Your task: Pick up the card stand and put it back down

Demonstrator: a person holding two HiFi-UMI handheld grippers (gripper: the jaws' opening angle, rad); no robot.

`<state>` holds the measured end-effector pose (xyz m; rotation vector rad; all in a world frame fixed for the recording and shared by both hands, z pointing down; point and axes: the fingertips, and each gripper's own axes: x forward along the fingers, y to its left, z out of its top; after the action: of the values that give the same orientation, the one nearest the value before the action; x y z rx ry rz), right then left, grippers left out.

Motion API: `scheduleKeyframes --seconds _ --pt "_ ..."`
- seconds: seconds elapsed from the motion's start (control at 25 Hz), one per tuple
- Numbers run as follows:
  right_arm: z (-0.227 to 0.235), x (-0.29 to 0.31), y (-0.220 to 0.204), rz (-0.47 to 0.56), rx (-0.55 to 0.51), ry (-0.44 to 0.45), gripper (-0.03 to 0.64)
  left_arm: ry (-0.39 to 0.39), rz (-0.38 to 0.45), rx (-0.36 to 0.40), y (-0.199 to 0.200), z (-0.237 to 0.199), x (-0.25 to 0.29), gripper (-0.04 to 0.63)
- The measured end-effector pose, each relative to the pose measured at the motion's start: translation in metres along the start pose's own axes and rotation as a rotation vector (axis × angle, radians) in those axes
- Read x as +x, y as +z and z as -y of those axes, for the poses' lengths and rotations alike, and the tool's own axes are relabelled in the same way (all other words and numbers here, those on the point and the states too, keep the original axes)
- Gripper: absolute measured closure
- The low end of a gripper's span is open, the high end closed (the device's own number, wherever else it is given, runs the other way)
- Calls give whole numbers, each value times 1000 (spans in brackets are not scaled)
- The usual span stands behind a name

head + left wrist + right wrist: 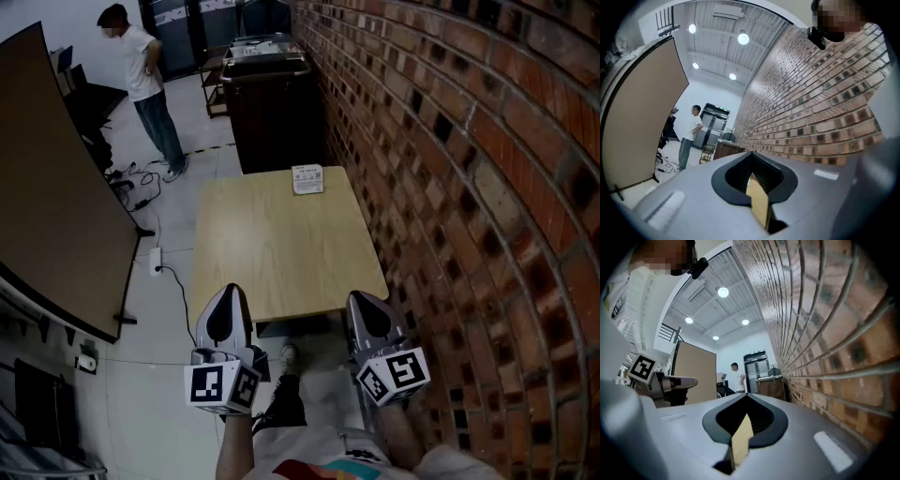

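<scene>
I hold the left gripper (229, 292) and right gripper (362, 298) at the table's (281, 253) near edge, both claws pinched together on nothing, since the card stand (307, 179) sits well apart at the far edge toward the brick wall (450, 187), so the reach, I judge, is not yet begun.

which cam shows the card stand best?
Head view: the card stand sits in plain sight at the far edge of the table, near the brick wall. Neither gripper view shows it: both look upward at the wall and the ceiling.
</scene>
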<state>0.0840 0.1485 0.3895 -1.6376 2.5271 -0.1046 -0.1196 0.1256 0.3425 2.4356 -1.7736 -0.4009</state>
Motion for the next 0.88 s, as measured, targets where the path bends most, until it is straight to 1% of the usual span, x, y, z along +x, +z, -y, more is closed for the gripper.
scheduleKeyframes --seconds 0.16,0.28,0.36,0.52,0.76,0.8,0.84,0.88 --pt "26 106 4 -1 -15 -32 617 -16 -5 20 11 -52 103 591" --pt "44 172 4 -6 -17 -63 617 -24 -14 30 15 -81 165 591" --pt "53 205 7 -5 -6 -77 617 -27 -11 32 18 -93 198 591" --pt "69 241 5 -28 -3 -85 617 -22 -19 7 12 -104 235 591" --pt "100 277 -16 -106 -1 -105 609 8 -52 -15 -1 -114 255 591" --pt "105 287 -23 -129 -1 -105 571 17 -55 -17 -2 -116 257 591" --pt "112 300 -33 -155 4 -112 448 23 -58 -17 -3 -118 260 591" --pt "122 317 -44 -182 9 -127 153 28 -61 -15 -3 -119 262 591"
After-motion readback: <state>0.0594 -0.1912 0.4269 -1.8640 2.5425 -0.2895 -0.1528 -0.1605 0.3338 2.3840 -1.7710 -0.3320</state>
